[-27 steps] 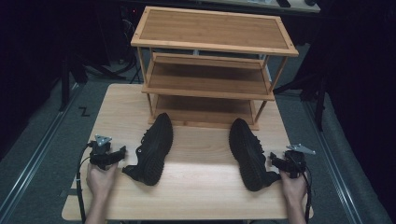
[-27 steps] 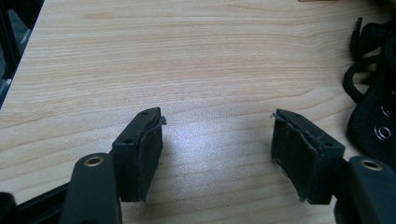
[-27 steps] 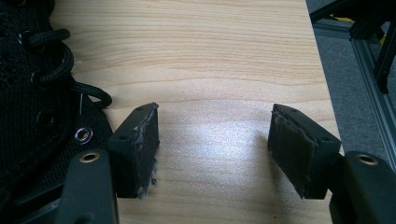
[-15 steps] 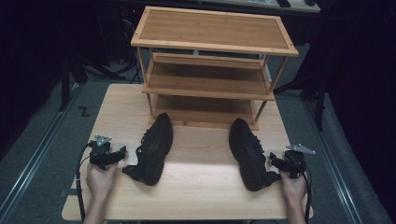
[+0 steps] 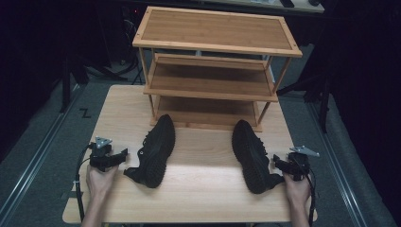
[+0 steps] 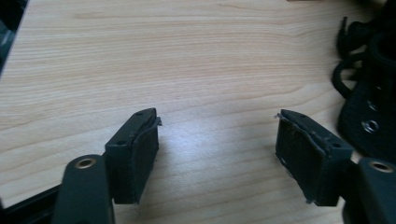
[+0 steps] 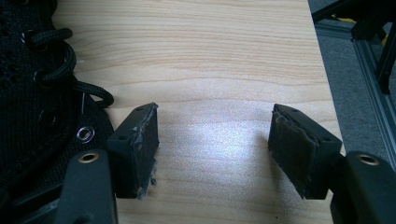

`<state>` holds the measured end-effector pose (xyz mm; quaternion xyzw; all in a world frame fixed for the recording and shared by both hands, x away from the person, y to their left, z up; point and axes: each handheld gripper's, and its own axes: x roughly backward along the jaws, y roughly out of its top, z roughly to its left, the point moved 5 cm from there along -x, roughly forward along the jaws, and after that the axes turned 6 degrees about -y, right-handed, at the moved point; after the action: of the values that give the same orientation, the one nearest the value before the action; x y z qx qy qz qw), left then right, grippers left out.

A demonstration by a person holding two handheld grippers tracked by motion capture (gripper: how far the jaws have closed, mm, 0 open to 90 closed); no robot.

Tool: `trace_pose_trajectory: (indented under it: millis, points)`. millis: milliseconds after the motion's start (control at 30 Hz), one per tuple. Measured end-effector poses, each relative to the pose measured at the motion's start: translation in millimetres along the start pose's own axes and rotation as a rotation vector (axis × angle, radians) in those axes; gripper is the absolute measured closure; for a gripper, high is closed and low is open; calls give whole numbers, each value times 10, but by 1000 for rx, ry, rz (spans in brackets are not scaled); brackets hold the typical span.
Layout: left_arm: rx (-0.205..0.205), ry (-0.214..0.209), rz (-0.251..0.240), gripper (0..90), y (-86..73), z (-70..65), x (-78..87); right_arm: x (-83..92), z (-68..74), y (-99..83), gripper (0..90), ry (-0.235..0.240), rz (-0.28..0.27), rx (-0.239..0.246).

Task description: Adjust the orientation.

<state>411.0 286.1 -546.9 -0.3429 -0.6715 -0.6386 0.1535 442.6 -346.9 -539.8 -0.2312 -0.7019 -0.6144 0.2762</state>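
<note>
Two black lace-up shoes lie on the wooden table (image 5: 203, 151), toes toward the rack. The left shoe (image 5: 155, 150) has my left gripper (image 5: 119, 156) just to its left, resting low over the table. In the left gripper view that gripper (image 6: 217, 128) stands open over bare wood, the shoe (image 6: 369, 107) at the right edge. The right shoe (image 5: 250, 155) has my right gripper (image 5: 276, 165) close by its heel. In the right gripper view that gripper (image 7: 212, 123) is open with nothing between its pads, and the shoe's laces and eyelets (image 7: 42, 93) sit just left of it.
A three-tier wooden shoe rack (image 5: 215, 45) stands at the back of the table, its shelves bare. The table's right edge (image 7: 322, 70) runs close to my right gripper, with grey floor and a metal rail (image 7: 373, 107) beyond. Dark surroundings ring the table.
</note>
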Motion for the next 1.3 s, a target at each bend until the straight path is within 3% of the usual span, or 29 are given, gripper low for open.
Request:
trace_pose_trajectory:
  millis: [267, 400, 667, 800, 1300]
  points:
    - [-21, -69, 23, 260, -2, -172, -7, 1, 0, -1, 334, 1, 0, 0]
    - [-41, -84, 32, 248, -1, -267, 10, 1, 2, -1, 332, 2, 1, 0]
    - [-54, -144, 21, 233, 21, -458, 25, 2, 4, -2, 330, 3, 1, 1]
    - [-77, -155, 37, 233, 7, -539, -8, 2, 4, -2, 327, 4, 1, 2]
    - [-88, -212, 49, 284, -3, -751, -93, 2, 6, -2, 326, 5, 2, 4]
